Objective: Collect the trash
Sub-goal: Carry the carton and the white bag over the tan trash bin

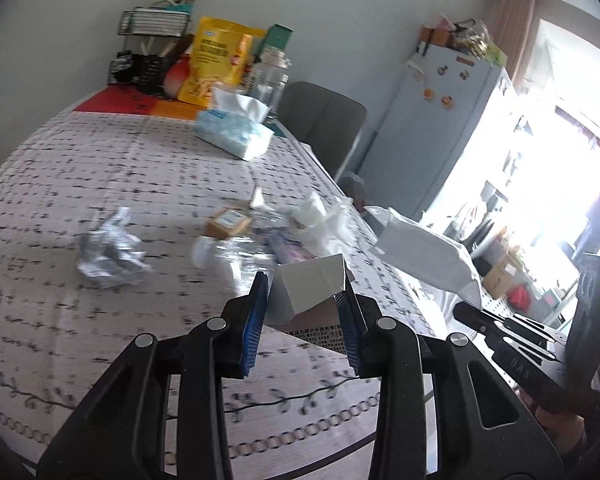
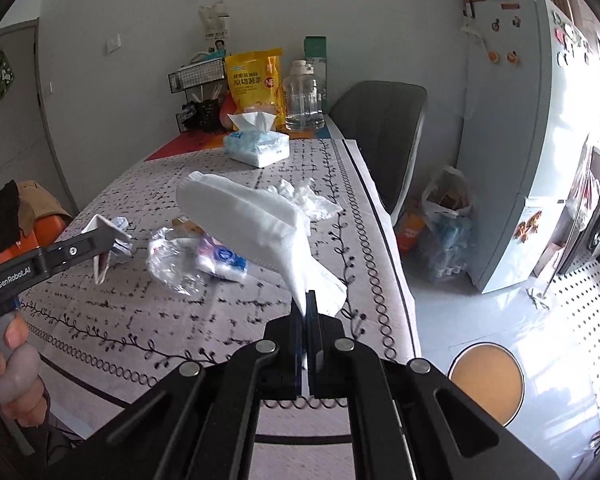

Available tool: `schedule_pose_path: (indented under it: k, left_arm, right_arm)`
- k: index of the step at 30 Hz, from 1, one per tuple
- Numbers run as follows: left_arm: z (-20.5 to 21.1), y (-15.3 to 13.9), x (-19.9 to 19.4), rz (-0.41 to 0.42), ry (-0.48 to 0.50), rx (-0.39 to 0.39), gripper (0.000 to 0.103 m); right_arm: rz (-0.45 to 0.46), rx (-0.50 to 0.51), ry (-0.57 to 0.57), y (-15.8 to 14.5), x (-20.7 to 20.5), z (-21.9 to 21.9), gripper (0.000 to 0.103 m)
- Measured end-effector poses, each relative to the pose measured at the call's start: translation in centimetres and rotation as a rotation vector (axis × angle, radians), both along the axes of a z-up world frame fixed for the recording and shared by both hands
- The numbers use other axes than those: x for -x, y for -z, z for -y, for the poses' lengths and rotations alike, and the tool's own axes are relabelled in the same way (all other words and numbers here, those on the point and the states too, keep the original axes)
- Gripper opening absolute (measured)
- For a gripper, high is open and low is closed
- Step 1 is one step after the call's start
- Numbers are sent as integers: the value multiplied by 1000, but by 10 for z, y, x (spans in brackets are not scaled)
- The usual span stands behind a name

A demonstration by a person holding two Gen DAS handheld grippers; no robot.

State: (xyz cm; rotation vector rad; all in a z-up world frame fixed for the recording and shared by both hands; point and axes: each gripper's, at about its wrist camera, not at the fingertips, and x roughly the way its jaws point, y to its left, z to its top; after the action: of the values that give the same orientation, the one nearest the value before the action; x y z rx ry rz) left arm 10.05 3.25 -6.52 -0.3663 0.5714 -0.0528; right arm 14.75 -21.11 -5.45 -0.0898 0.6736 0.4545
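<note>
My left gripper (image 1: 304, 292) is shut on a flattened white carton (image 1: 312, 284) and holds it above the table; the carton also shows in the right wrist view (image 2: 106, 232). My right gripper (image 2: 306, 300) is shut on a white plastic bag (image 2: 252, 220), held up over the table's right side; the bag also shows in the left wrist view (image 1: 424, 252). On the patterned tablecloth (image 1: 120, 168) lie crumpled foil (image 1: 110, 254), a small brown box (image 1: 228, 222), a clear plastic wrapper (image 2: 172, 256), a blue-and-pink packet (image 2: 222, 258) and crumpled tissue (image 2: 308, 198).
A tissue pack (image 2: 258, 148), yellow snack bag (image 2: 254, 80), water jug (image 2: 304, 98) and wire rack (image 2: 198, 92) stand at the table's far end. A grey chair (image 2: 384, 128), a floor bag (image 2: 446, 216), a fridge (image 2: 540, 128) and a round stool (image 2: 486, 382) are to the right.
</note>
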Motion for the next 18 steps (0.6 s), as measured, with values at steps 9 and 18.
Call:
schedule_pose_path:
  k: [9,18]
  left_arm:
    - [37,6,-21,-38,42,-26,35]
    - [80,1,-36,-32,85,-59,35]
  right_arm:
    - [-63,-78,27,20,-10,36,3]
    - [-81,-178,46,22,-17,77,3]
